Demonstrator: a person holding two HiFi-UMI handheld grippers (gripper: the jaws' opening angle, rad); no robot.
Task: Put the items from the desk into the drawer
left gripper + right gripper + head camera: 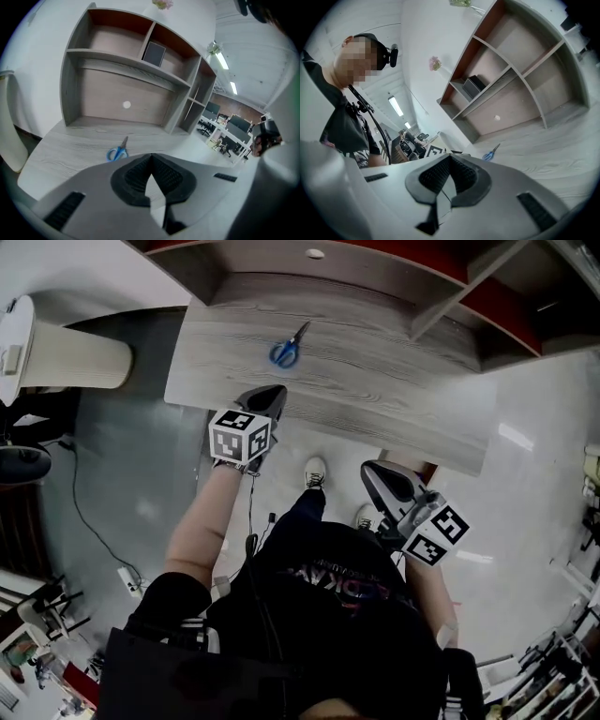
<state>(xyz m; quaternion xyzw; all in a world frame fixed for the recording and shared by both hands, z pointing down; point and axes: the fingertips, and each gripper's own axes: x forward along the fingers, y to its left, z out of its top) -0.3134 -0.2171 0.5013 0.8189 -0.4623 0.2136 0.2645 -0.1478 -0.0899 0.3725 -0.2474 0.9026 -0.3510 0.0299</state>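
Note:
Blue-handled scissors [287,350] lie on the grey wooden desk [394,390], towards its back left, blades pointing to the rear. My left gripper [276,392] hovers at the desk's front edge, a short way in front of the scissors [118,151], jaws shut with nothing between them. My right gripper [368,469] hangs lower, off the desk's front edge to the right, also shut and empty; the scissors [491,152] show far ahead of it. No drawer is in view.
A shelf unit [441,296] rises along the desk's back, with a dark box [153,53] in an upper compartment. A white rounded object [56,351] stands left of the desk. The person's shoes [315,472] and a cable [94,521] are on the floor.

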